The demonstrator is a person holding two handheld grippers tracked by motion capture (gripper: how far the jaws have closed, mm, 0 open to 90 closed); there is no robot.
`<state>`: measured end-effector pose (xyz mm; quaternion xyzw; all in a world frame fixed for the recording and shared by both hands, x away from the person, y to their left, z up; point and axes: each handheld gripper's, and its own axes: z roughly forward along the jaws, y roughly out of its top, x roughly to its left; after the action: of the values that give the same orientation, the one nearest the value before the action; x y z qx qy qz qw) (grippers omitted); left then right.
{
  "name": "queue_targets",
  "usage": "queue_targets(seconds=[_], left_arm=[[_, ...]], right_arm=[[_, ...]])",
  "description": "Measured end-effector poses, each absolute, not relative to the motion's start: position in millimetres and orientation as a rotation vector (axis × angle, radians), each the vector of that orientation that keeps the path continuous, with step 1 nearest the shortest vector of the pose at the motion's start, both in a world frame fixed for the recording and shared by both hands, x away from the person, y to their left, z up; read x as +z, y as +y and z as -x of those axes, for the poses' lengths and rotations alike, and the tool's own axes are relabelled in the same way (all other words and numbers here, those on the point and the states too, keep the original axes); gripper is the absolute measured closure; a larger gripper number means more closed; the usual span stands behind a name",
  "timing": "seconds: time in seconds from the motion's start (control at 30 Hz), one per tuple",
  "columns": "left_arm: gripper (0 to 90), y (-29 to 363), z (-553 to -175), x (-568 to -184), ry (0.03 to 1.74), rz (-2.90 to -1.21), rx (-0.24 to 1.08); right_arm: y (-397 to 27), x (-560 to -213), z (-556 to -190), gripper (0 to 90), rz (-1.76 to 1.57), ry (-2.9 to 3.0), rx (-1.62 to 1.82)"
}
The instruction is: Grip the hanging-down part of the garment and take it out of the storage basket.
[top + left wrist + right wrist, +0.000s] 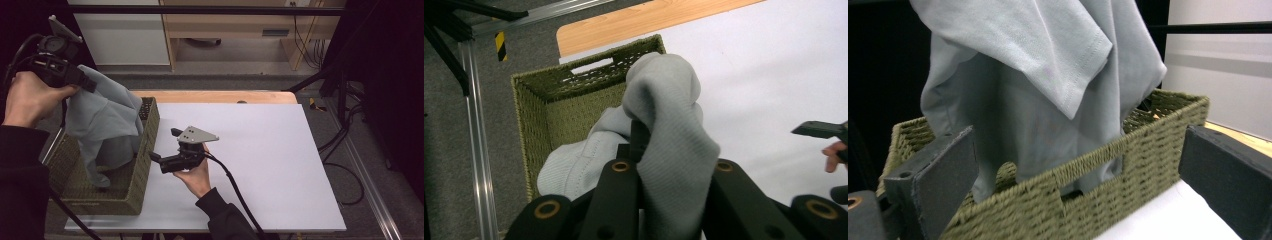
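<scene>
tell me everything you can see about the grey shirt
The grey shirt is soft knit fabric with stitched hems and a short sleeve hanging loose. The left gripper is shut on a bunched fold, holding it up over the woven green basket. Its lower end still droops inside the basket, apart from the open right gripper.

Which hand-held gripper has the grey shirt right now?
The left hand-held gripper, raised above the woven basket, clamps the grey shirt. The right hand-held gripper is open and holds nothing.
</scene>
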<state>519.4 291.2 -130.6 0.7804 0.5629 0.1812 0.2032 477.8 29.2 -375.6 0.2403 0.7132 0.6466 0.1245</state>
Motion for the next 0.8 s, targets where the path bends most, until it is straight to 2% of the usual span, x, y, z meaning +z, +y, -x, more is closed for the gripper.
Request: queue_targets(seconds=[0.4,0.8], left_arm=[[80.8,291.9,-519.8,-131.3,1.571,-2.193,0.496],[80.8,288.9,-519.7,-131.7,1.561,-2.196,0.493]], right_arm=[[63.0,-374.6,-492.8,3.5,-0.683,2.08,1.89],[75.7,-383.2,-512.7,4.0,-0.711,2.065,1.865]])
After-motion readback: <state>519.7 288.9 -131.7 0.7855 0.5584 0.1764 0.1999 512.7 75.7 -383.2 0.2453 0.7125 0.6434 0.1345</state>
